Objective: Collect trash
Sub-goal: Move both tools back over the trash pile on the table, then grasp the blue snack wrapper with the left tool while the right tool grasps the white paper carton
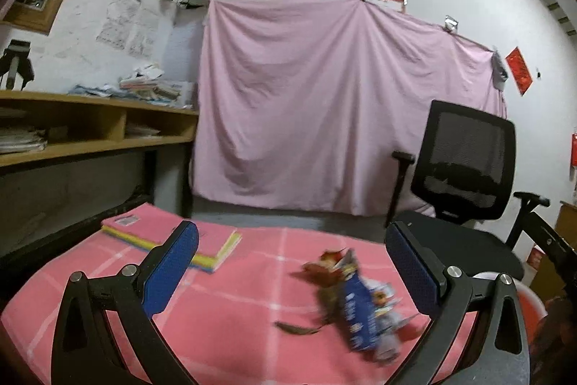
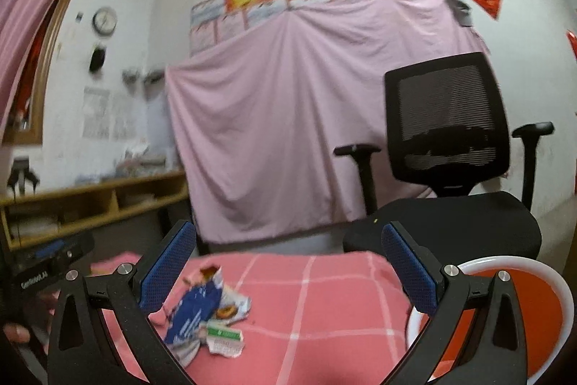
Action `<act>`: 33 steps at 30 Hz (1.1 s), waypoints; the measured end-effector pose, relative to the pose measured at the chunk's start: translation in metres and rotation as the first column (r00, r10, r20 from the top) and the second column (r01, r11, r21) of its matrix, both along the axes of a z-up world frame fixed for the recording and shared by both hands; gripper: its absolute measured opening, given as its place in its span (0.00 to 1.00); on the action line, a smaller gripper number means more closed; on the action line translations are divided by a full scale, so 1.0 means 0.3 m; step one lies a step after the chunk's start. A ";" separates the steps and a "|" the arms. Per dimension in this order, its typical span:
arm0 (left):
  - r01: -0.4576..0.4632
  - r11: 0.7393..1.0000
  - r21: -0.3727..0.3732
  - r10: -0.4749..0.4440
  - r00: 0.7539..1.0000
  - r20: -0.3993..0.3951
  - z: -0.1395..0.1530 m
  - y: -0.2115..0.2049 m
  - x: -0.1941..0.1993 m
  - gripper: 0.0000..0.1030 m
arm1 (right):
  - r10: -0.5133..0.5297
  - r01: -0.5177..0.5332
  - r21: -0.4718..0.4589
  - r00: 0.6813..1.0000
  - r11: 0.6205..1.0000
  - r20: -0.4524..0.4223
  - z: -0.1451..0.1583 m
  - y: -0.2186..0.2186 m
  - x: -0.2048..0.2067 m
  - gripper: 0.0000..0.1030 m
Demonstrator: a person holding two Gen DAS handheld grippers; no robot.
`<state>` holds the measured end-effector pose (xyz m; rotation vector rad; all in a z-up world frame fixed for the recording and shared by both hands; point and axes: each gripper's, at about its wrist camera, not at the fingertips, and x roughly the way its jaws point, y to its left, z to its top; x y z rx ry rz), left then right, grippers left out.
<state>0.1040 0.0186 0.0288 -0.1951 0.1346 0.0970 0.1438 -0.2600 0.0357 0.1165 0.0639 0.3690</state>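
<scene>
1. Both grippers are spread wide with nothing in them. The left gripper (image 1: pixel 292 266) has its blue pads apart over the table, and the right gripper (image 2: pixel 288 266) is the same, nothing between the jaws.

2. The trash (image 1: pixel 355 305) is sitting in a little pile on the pink checked cloth (image 1: pixel 230 294). Looks like a crumpled blue wrapper, some torn paper and a brownish scrap next to it. A bit blurry in the left view, so I can't tell exactly how many pieces there are.

3. In the right view the same pile (image 2: pixel 205 316) lies low and left, just past the left finger, with a green-and-white label on the near side.

4. There's a red bin (image 2: pixel 505 313) with a white rim at the right edge of the table, well apart from the pile. I can't see inside it, so no idea if anything's gone in already.

5. Progress, as I read it: at least this pile isn't collected yet. What's left is grabbing the pieces and, my guess, dropping them in the bin.

6. The books (image 1: pixel 173 237) at the far left aren't trash, I'd say.
</scene>
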 end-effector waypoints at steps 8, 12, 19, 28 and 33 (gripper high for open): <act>0.069 0.997 0.042 -0.066 0.995 -0.080 -0.046 0.019 0.023 0.99 | 0.048 -0.068 -0.155 0.990 0.986 -0.130 -0.061 0.138 0.060 1.00; 0.129 0.990 0.064 -0.114 0.974 -0.198 -0.089 -0.023 0.072 0.97 | 0.091 -0.153 -0.185 0.948 0.971 -0.307 -0.116 0.176 0.135 1.00; 0.254 0.967 -0.018 -0.243 0.902 -0.357 -0.153 -0.065 0.157 0.68 | 0.175 -0.246 -0.128 0.897 0.961 -0.407 -0.154 0.171 0.148 0.86; 0.343 0.925 -0.165 -0.381 0.811 -0.444 -0.179 -0.076 0.216 0.42 | 0.246 -0.326 -0.061 0.811 0.943 -0.531 -0.199 0.175 0.193 0.73; 0.370 0.898 -0.238 -0.440 0.768 -0.465 -0.182 -0.081 0.255 0.35 | 0.262 -0.333 -0.029 0.791 0.943 -0.552 -0.207 0.162 0.205 0.60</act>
